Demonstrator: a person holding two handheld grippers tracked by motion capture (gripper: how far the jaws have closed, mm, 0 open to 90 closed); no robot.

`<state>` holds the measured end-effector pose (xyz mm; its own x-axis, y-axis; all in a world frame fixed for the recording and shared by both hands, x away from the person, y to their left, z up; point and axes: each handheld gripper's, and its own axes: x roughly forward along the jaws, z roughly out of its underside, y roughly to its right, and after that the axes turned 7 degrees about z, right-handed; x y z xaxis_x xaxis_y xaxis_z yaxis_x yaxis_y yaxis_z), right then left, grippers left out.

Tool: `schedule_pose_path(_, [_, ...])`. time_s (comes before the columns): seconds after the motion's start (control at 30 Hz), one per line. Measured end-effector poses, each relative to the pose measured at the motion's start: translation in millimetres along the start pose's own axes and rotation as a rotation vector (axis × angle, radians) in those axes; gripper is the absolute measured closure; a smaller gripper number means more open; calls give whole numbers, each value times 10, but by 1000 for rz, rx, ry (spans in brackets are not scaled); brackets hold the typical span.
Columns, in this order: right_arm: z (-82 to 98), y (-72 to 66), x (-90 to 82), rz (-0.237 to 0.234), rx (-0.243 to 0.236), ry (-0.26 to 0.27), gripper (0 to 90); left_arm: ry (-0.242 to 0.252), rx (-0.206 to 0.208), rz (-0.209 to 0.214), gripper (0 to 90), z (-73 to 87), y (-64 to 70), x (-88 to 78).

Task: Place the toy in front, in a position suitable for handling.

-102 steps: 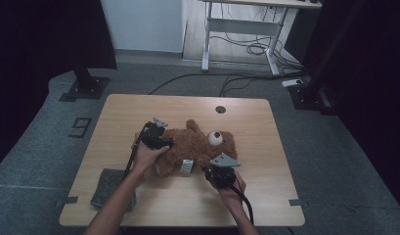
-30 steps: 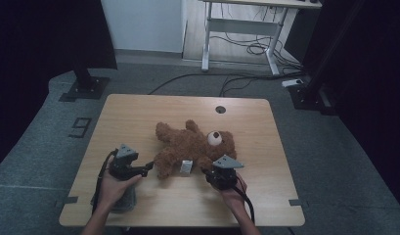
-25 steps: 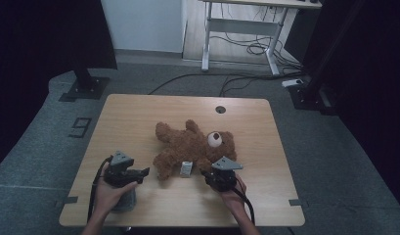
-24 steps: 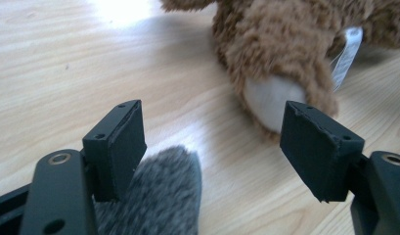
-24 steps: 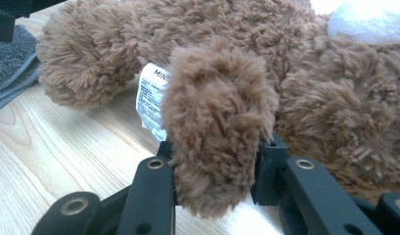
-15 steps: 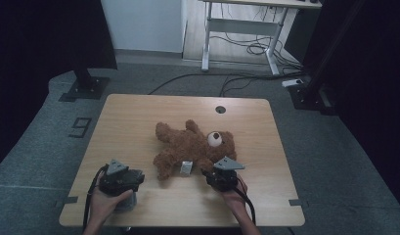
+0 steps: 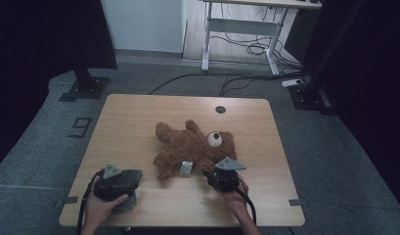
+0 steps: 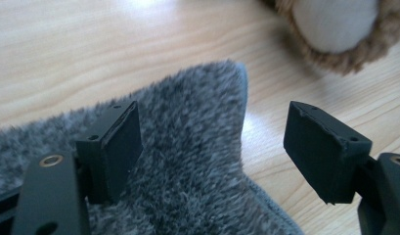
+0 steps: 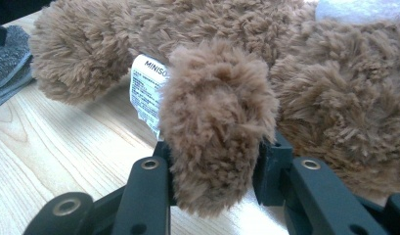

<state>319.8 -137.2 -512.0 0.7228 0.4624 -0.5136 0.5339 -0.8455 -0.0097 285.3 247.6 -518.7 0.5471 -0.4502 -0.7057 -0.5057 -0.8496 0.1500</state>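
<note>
A brown teddy bear (image 7: 190, 144) lies on its back in the middle of the wooden table (image 7: 139, 117), with a white label (image 7: 186, 168) at its side. My right gripper (image 7: 211, 175) is shut on one furry paw (image 9: 217, 122) of the bear, beside the label (image 9: 146, 93). A grey fuzzy cloth (image 7: 128, 199) lies near the table's front left edge. My left gripper (image 7: 133, 177) hovers low over it and stands open; the cloth (image 8: 188, 166) runs between the jaws, untouched by the right pad. The bear's pale-soled foot (image 8: 334, 24) is just beyond.
A round cable hole (image 7: 220, 109) sits near the table's far edge. Beyond the table stand a desk frame (image 7: 236, 29) with cables on the floor and dark stands at both sides. The grey cloth (image 9: 7, 63) shows left of the bear.
My left gripper has drawn back from the bear to the front left corner and come down over the grey cloth. The right gripper has kept its hold on the paw.
</note>
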Motion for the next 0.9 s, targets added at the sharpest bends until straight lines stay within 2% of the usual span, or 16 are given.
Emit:
schedule_pose_path(0.13, [1,3,-3,-1,0,-1,647,-24,-4,-14,233,29,-1,66])
schedule_pose_path(0.23, [3,8,-8,-1,-1,-1,646,-38,-16,-28,276,73,-34,129])
schedule_pose_path(0.43, [4,18,-8,-1,2,-1,646,-28,-19,-42,437,95,-79,112])
schedule_pose_path(0.5, [5,13,-9,0,1,-1,646,-22,-2,-59,522,118,-100,102])
schedule_pose_path(0.57, [5,10,-9,1,0,0,646,-11,-8,-53,635,127,-134,85])
schedule_pose_path(0.67, [3,12,-9,1,0,0,646,7,-33,-35,714,130,-173,57])
schedule_pose_path(0.8, [2,17,-10,1,0,0,646,28,-32,-30,750,122,-166,29])
schedule_pose_path(0.9, [2,23,-14,2,-2,1,641,69,-32,-8,756,94,-138,-31])
